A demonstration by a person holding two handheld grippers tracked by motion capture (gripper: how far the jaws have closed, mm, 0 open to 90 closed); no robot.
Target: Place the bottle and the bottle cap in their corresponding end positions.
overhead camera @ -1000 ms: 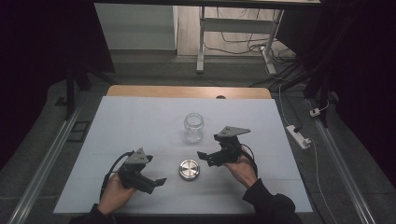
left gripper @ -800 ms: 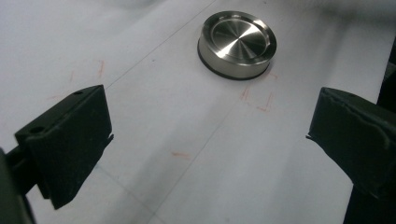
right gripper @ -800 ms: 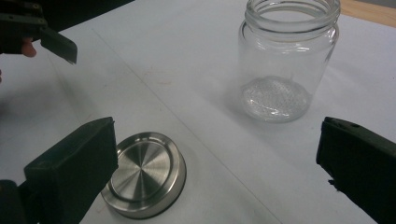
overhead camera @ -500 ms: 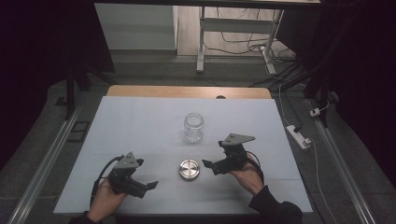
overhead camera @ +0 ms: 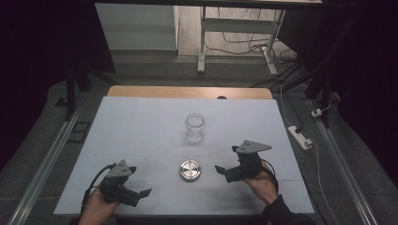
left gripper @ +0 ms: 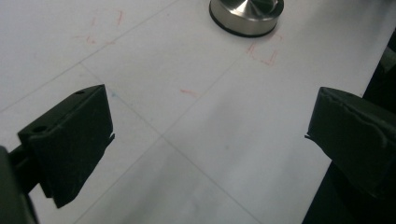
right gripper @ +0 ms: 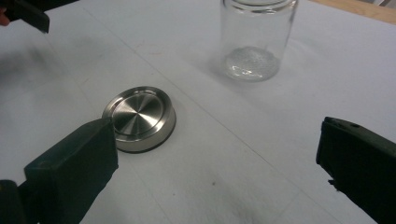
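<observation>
A round, brushed-steel lid (overhead camera: 190, 170) lies flat on the white paper-covered table (overhead camera: 141, 126), near the front edge and between the two grippers. Behind it, toward the table's middle, a clear glass jar (overhead camera: 194, 127) stands upright with its mouth open, well apart from the lid.

From the high view, the left gripper (overhead camera: 141, 193) sits low at the front left corner of the table, held in a hand (overhead camera: 96, 208), and the right gripper (overhead camera: 220, 169) points leftward at the lid from just beside it, held in the other hand (overhead camera: 260, 180). The high view also takes in the wooden strip (overhead camera: 187, 91) at the table's far edge and cables on the floor beyond.

The left gripper view adds faint red pen marks (left gripper: 264, 51) on the paper beside the lid (left gripper: 245, 16), and thin ruled lines crossing the sheet. Its jaws are spread wide, with nothing between them but paper.

The right gripper view gives the closest look at the jar (right gripper: 257, 39): it holds nothing, only its textured glass bottom shows through. The lid (right gripper: 139, 117) lies top side up, touching neither jaw; these jaws are also spread wide.
</observation>
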